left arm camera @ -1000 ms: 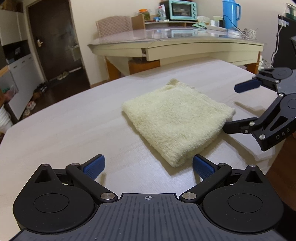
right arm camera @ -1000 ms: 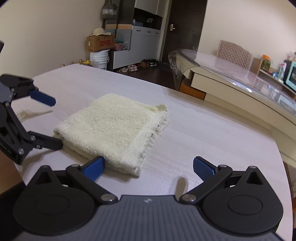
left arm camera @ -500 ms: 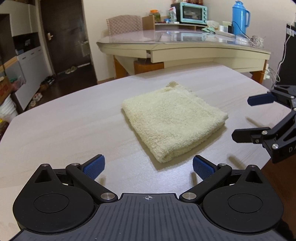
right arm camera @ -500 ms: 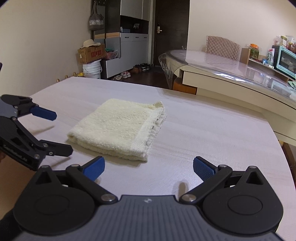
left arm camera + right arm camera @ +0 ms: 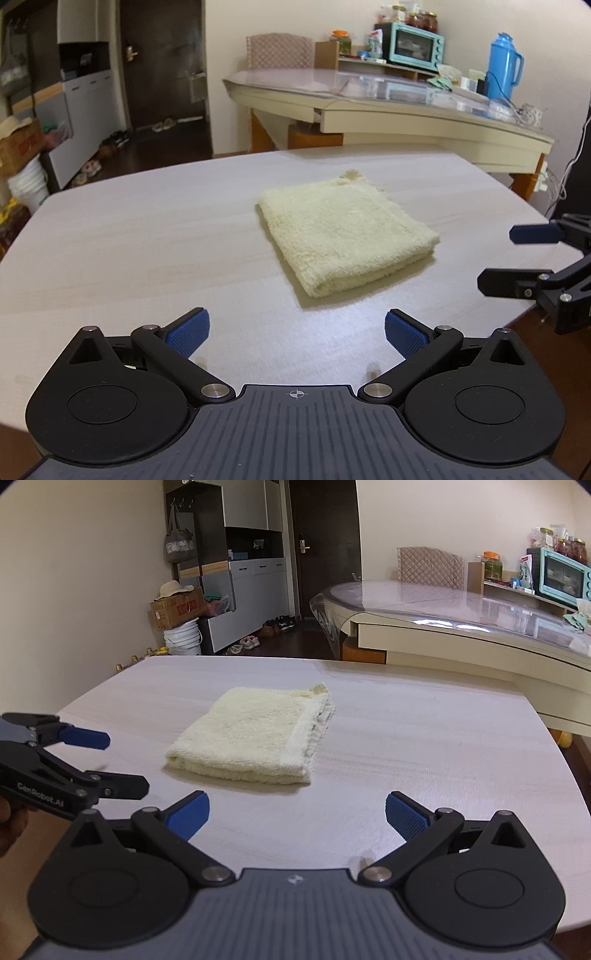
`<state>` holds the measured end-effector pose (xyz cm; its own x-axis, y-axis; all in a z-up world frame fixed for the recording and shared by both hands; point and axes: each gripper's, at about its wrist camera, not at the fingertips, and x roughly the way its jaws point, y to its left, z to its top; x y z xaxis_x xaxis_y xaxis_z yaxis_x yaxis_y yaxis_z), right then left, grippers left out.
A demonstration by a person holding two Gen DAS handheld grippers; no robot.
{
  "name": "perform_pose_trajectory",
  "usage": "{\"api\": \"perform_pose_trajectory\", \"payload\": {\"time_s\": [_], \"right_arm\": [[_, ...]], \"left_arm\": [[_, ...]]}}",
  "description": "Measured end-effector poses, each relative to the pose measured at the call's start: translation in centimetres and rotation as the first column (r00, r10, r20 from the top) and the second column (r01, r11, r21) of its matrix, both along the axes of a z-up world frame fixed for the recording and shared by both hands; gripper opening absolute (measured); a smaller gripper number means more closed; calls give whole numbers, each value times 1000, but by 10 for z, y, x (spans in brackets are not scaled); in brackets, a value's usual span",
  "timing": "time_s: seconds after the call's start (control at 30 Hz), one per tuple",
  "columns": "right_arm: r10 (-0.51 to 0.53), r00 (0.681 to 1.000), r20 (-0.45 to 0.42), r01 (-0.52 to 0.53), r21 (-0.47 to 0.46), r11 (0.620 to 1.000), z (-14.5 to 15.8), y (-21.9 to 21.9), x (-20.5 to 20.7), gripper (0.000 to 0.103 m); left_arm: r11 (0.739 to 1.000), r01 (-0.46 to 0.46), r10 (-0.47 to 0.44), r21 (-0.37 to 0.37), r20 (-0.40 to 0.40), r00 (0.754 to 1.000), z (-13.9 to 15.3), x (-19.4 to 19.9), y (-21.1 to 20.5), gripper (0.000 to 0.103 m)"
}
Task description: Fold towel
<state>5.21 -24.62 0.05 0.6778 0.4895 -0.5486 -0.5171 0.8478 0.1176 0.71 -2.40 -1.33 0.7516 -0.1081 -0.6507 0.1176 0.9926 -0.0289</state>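
Left wrist view: the folded towel [image 5: 343, 232] lies flat on the table [image 5: 147, 236]. Left tool [image 5: 297, 330] and right tool [image 5: 297, 810] are both wide open, empty, clear of the towel.

We see soft, even indoor light across both views, bright enough to read the pale table [image 5: 147, 236] clearly. The towel [image 5: 343, 232] throws a short, soft-edged shadow along its near side, so the light falls from above and beyond it. We catch glare on the glass top of the far table [image 5: 443, 602] (milky white patches in the right wrist view). The doorway [image 5: 325, 546] sits dim and murky. Straight lines bow hard toward the edges, and the corners go black from the fisheye. We note slight softness in the background of the left wrist view; the near gripper bodies look crisp.
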Motion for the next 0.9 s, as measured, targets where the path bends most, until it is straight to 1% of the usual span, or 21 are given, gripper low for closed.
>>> {"api": "perform_pose_trajectory", "payload": {"time_s": [0.2, 0.37, 0.67, 0.9], "right_arm": [[-17, 999, -35, 17, 8, 1000, 0, 0, -13, 103], [-46, 998, -51, 47, 7, 999, -1, -4, -19, 103], [-46, 997, -61, 48, 30, 998, 1, -5, -26, 103], [-47, 997, -60, 49, 25, 998, 1, -2, -27, 103]], "left_arm": [[999, -29, 29, -15, -3, 1000, 4, -13, -2, 103], [999, -53, 53, 4, -2, 999, 5, -16, -3, 103], [998, -56, 56, -11, 9, 998, 11, -22, -5, 103], [999, -48, 48, -7, 10, 999, 10, -24, -12, 103]]}}
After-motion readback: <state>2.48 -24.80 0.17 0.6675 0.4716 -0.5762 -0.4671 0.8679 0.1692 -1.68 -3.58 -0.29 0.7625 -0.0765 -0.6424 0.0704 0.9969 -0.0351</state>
